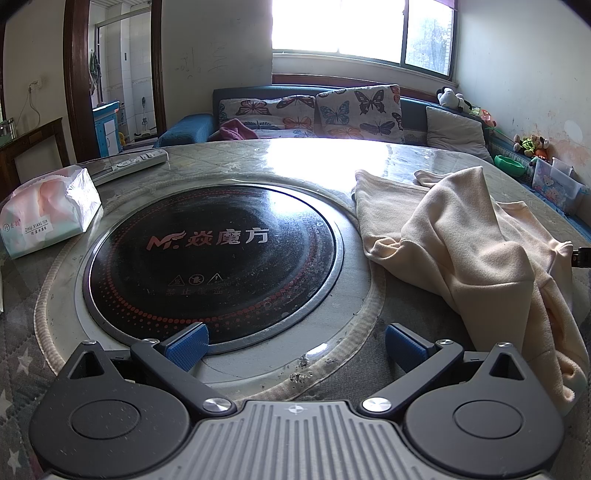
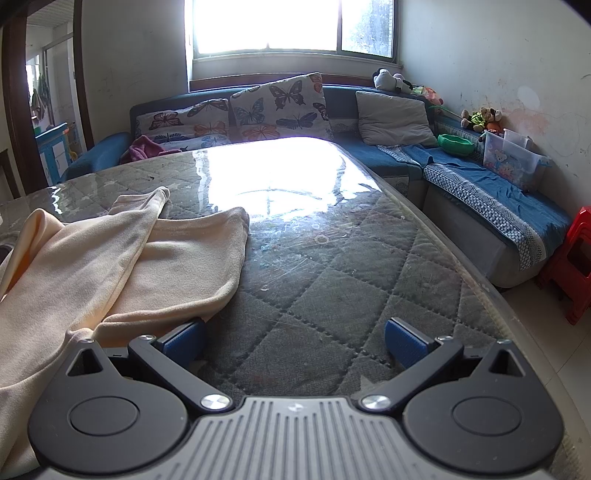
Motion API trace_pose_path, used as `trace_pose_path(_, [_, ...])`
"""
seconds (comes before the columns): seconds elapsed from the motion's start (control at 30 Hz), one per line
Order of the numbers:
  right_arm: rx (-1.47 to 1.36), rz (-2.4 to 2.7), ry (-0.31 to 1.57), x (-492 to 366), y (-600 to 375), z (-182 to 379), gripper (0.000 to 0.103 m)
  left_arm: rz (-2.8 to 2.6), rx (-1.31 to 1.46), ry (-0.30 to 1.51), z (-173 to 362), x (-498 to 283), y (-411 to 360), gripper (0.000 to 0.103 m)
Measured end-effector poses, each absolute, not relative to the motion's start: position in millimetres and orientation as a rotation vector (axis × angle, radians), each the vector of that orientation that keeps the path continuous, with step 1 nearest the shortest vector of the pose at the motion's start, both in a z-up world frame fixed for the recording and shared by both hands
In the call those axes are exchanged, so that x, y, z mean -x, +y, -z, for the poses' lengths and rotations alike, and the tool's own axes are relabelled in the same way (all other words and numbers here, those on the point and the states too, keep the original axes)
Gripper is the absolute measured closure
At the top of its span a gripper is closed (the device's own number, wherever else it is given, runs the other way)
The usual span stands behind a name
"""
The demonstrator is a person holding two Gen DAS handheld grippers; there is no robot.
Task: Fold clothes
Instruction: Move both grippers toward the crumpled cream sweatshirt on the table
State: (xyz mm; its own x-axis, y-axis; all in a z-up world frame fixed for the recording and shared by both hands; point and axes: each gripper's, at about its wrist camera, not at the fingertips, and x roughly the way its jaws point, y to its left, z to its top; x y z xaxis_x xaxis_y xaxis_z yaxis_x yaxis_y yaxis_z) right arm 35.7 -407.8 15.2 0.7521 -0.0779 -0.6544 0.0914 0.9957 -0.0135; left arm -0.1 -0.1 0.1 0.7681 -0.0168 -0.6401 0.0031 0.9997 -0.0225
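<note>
Left wrist view: the left gripper [image 1: 297, 345] hangs low over the table [image 1: 229, 158], its blue-padded fingers [image 1: 186, 345] spread wide with nothing between them. Right under it sits the round black cooktop [image 1: 212, 266] set into the tabletop, red dots ringing its face. Off to the right lies the cream garment [image 1: 461, 243] — rumpled, heaped in folds, one flat end stretched toward the far side of the table, the near end spilling down toward the table's front edge. It is beside the gripper, not touching it. On the left edge sits a pack of tissues [image 1: 48, 214], and just behind that a white remote control [image 1: 129, 164].

Over to the right wrist view: the right gripper [image 2: 295, 341] is also spread wide and empty, poised above the quilted grey table cover [image 2: 351, 280] under its glossy clear sheet. The cream garment [image 2: 129, 258] fills the left side here; its hem lies right at the left pad [image 2: 184, 339] — whether cloth and pad actually touch, I cannot tell. Nothing lies between the two pads but bare table cover.

Beyond the table, a blue sofa [image 2: 480, 192] wraps the corner, butterfly cushions [image 2: 280, 107] propped under a bright window [image 2: 291, 26], a red stool [image 2: 574, 266] at far right.
</note>
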Motion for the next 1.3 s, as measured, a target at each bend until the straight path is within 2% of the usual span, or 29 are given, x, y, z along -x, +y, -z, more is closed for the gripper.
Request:
trace_pose_path(0.37, [-0.035, 0.014, 0.718, -28, -411, -18, 0.000, 0.010, 0.019, 0.696, 0, 1, -1, 0.000])
trace_pose_path(0.8, [0.059, -0.156, 0.678, 28, -387, -45, 0.000, -0.046, 0.045, 0.713, -2, 3, -6, 0.000])
trace_pose_path(1.3, [0.073, -0.257, 0.699, 65, -354, -42, 0.000, -0.054, 0.060, 0.750, -27, 30, -41, 0.000])
